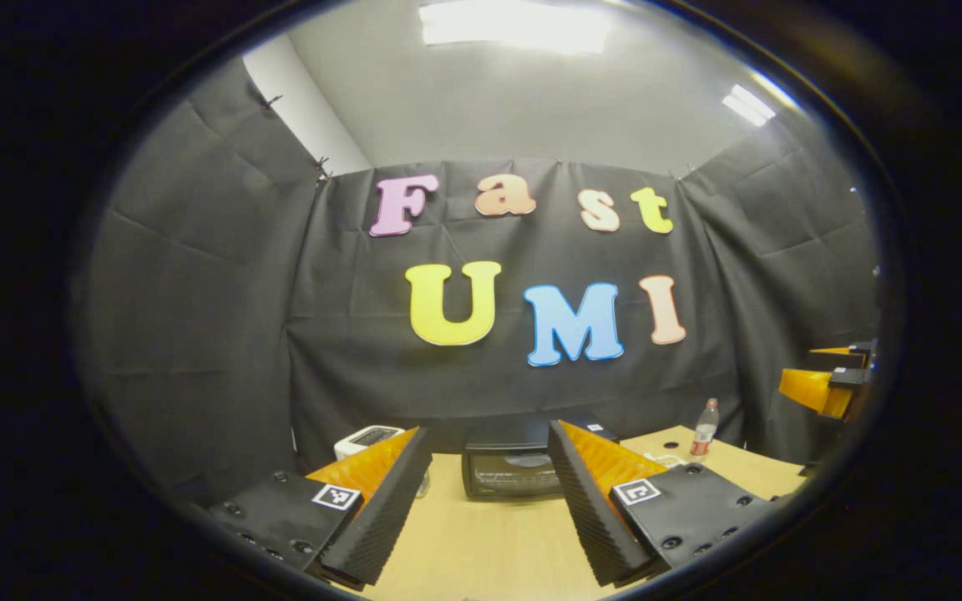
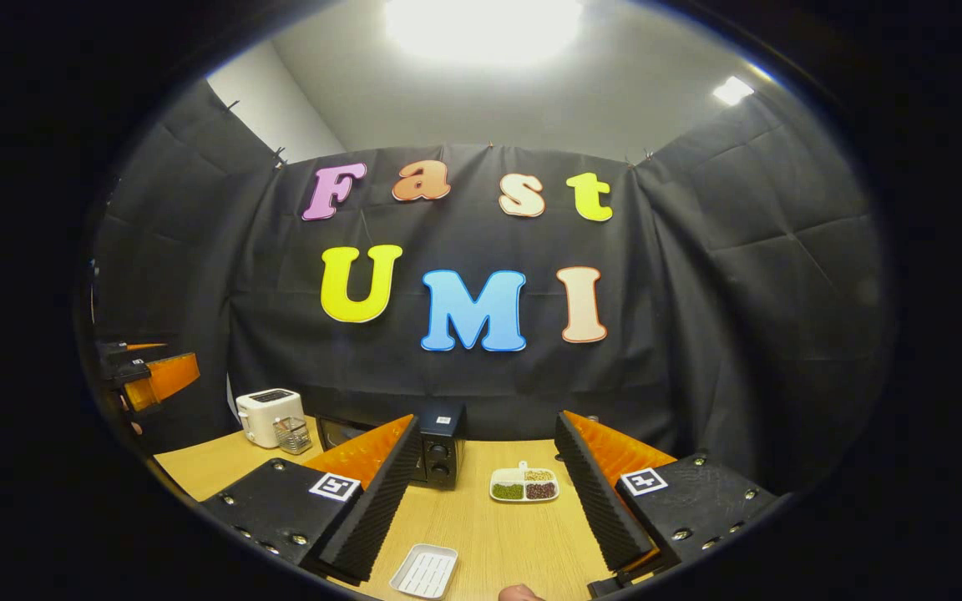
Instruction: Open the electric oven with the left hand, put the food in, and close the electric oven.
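Observation:
The black electric oven [image 1: 508,472] stands on the wooden table [image 1: 481,551] against the back wall, door shut, straight ahead of my left gripper [image 1: 489,434]. That gripper is open, holds nothing and is well short of the oven. In the right gripper view, the oven's knob side [image 2: 441,457] shows past one finger. My right gripper [image 2: 488,421] is open too, above the table. Ahead of it lies a white divided dish [image 2: 524,484] of beans and grains. A white ridged tray [image 2: 424,572] lies nearer, between the fingers.
A white toaster [image 2: 268,416] and a glass cup [image 2: 291,434] stand left of the oven. A bottle [image 1: 705,430] stands at the table's right rear. A small pinkish thing [image 2: 519,593] peeks in at the bottom edge. Each gripper appears at the other view's side edge.

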